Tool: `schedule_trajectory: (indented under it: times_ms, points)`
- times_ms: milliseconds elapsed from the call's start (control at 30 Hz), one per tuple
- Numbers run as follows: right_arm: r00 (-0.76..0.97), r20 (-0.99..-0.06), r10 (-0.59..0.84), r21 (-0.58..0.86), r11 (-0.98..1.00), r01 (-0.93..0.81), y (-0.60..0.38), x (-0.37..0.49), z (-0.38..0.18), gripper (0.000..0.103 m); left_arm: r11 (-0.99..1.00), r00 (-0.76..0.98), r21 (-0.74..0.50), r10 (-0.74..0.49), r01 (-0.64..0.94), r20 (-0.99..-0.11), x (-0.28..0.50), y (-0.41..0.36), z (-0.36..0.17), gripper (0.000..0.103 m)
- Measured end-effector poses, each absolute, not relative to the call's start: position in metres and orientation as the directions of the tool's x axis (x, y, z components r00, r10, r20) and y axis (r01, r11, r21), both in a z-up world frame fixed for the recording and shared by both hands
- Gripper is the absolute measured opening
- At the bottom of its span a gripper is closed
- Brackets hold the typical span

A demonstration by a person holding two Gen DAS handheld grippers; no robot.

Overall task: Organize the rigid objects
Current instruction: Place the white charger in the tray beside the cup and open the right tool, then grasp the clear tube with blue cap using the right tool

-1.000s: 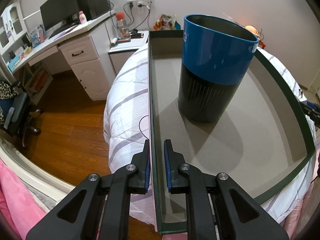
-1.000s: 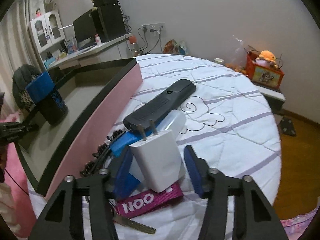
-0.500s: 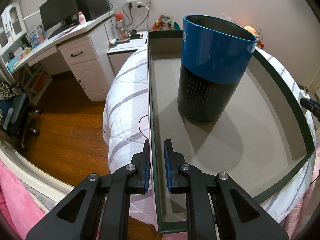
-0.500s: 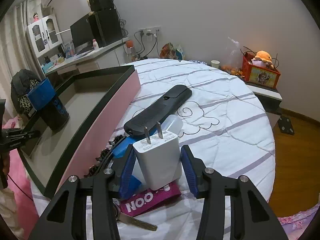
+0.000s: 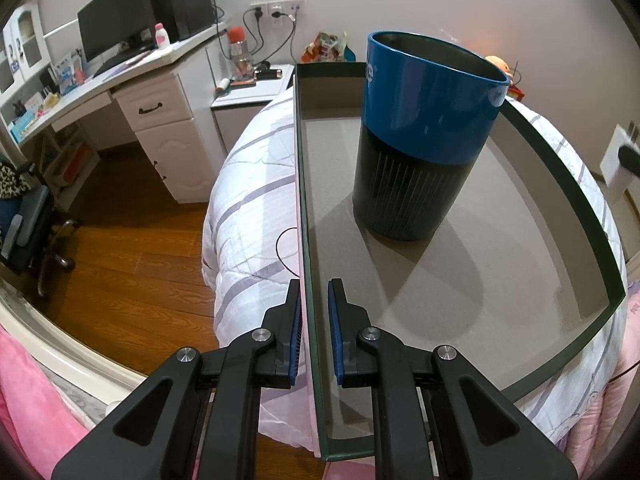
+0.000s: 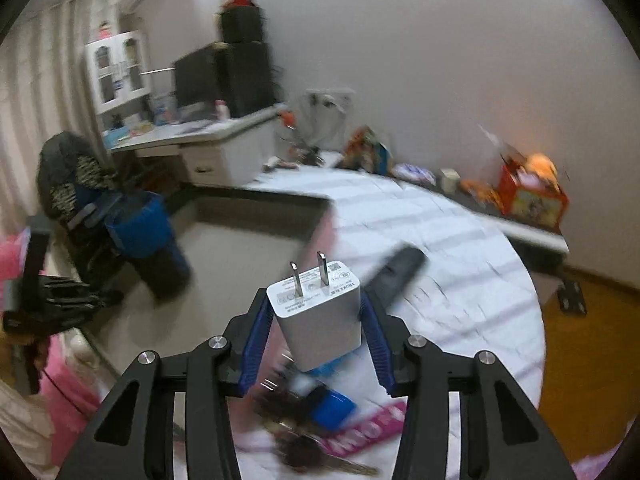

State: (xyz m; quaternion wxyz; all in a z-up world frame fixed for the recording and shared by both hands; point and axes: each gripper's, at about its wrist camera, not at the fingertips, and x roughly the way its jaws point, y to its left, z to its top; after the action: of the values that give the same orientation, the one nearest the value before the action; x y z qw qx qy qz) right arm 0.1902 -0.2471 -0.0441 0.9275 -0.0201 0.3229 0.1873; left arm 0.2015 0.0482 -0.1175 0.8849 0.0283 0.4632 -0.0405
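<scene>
Charger lifted in right gripper, tray wall pinched by left

Left wrist view: left gripper [image 5: 313, 308] clamped on the thin side wall of the tray [image 5: 576, 200], one blue pad [image 5: 295, 332] outside the wall, the other inside. Tray is shallow, dark-rimmed, grey floor, pink outer face, sitting on the quilted bed [image 5: 256, 200]. Blue-and-black cup [image 5: 424, 140] stands upright on the tray floor at 12 to 1 o'clock from the fingers, well apart from them. At 3 o'clock, frame edge, white charger [image 5: 614, 160] shows partly, with a dark finger over it. Desk [image 5: 120, 84] with monitor [image 5: 116, 28] at 10 o'clock, wood floor [image 5: 132, 248] at 9.

Right wrist view: heavy motion blur on the background. Right gripper [image 6: 317, 336] closed on the charger [image 6: 320, 316], blue pads touching both its sides, two prongs pointing up and away. Charger is held in the air over the bed [image 6: 460, 264], with the tray [image 6: 256, 248] at 10 to 11 o'clock. Black remote [image 6: 396, 272] lies on the quilt just past the charger at 1 o'clock. Under the fingers at 6 o'clock: blue item [image 6: 334, 408], pink strap [image 6: 368, 428], key [image 6: 352, 468], all blurred. Cup [image 6: 148, 236] in the tray at 9 to 10 o'clock, left gripper [image 6: 60, 296] at 9. Red box [image 6: 532, 196] at 2 o'clock.
</scene>
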Motion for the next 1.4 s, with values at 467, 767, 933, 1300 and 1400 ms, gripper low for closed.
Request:
schedule_trajectory:
  times_ms: [467,767,933,1300,1400]
  points:
    - [0.548,-0.708,0.445,0.093,0.829,-0.552,-0.119,0.213,-0.077,0.047,0.994,0.576,-0.015,-0.076,0.110,-0.814,0.197,0.053,-0.116,0.011]
    - [0.514,-0.734,0.443,0.102,0.821,-0.562,-0.101,0.221,-0.083,0.045,0.993,0.575,-0.023,-0.087,0.117,-0.814,0.196,0.056,-0.115,0.011]
    - [0.525,-0.719,0.456,0.113,0.822,-0.558,-0.109,0.214,-0.075,0.045,0.993,0.575,-0.021,-0.084,0.116,-0.814,0.197,0.056,-0.115,0.011]
    - [0.698,-0.615,0.366,0.088,0.912,-0.400,-0.181,0.186,-0.032,0.071,0.994,0.573,-0.007,-0.066,0.105,-0.817,0.198,0.053,-0.116,0.011]
    - [0.734,-0.611,0.297,0.083,0.946,-0.313,-0.207,0.185,-0.031,0.077,0.995,0.573,-0.004,-0.061,0.099,-0.817,0.198,0.051,-0.116,0.011]
